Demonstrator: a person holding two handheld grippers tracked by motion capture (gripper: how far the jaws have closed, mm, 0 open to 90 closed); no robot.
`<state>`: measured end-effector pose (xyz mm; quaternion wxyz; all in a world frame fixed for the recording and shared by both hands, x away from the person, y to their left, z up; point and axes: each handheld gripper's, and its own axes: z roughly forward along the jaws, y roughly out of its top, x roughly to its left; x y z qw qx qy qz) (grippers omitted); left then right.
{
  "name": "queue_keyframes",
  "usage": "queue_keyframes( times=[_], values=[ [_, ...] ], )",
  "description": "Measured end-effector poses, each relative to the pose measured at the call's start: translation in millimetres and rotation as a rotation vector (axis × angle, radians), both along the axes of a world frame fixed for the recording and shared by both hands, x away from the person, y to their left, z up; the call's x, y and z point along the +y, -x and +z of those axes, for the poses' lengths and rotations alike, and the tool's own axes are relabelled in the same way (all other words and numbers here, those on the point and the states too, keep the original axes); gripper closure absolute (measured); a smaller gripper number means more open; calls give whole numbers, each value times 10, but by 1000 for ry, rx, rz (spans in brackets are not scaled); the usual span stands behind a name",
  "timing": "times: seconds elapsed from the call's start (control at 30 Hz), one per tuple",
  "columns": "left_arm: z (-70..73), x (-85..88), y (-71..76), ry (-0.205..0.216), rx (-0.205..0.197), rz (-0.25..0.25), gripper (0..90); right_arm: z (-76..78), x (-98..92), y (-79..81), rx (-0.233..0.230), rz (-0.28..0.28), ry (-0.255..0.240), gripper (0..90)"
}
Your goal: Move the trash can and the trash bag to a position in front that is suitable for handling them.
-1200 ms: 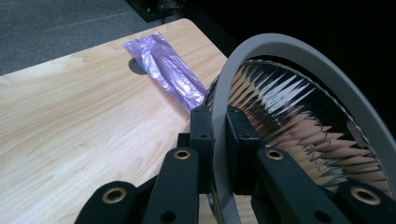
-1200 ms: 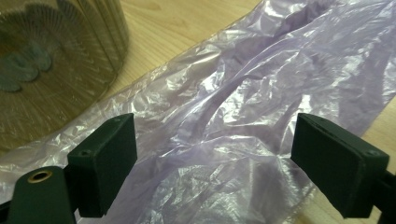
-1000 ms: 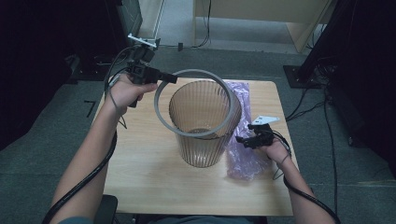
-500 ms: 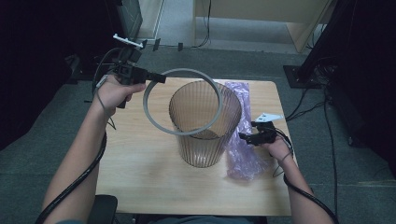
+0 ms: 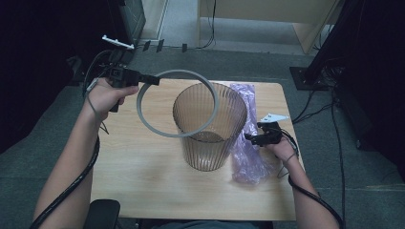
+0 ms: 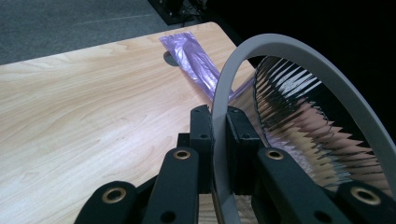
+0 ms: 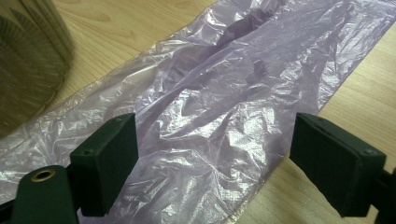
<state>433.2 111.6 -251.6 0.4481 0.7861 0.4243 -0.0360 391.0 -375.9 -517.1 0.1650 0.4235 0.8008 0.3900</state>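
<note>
Ribbed bin [image 5: 210, 129] stands between grey ring [image 5: 177, 103] and purple bag [image 5: 248, 157]

You have a light wooden table [image 5: 143, 176] filling the middle of the high view. A ribbed translucent bin [image 5: 210, 138] stands upright on it at frame centre. Just right of the bin a crumpled purple plastic bag [image 5: 248, 162] lies flat, running toward the table's far edge.
</note>
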Motion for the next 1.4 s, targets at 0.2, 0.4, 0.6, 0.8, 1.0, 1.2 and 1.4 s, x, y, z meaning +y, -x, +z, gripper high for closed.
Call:
queue_keyframes(
  times=[0.2, 0.4, 0.6, 0.8, 1.0, 1.2, 1.4],
  values=[
    [-2, 125, 27, 4, 3, 20, 829, -10, -7, 3, 4, 8, 2, 152],
    [-13, 208, 16, 24, 4, 38, 829, -15, 9, 4, 11, 18, 8, 152],
    [-35, 332, 35, 27, 8, 57, 829, -36, 9, 2, 11, 25, 12, 152],
    [-67, 419, 42, 29, 13, 72, 829, -63, 35, 9, 15, 35, 37, 149],
    [-96, 540, 71, 31, 20, 92, 829, -64, 47, 14, 12, 36, 49, 147],
    [-80, 640, 105, 38, 11, 111, 829, -65, 52, 16, 10, 39, 58, 144],
    [-103, 759, 138, 36, 16, 129, 829, -65, 52, 16, 10, 39, 58, 144]
  ],
)
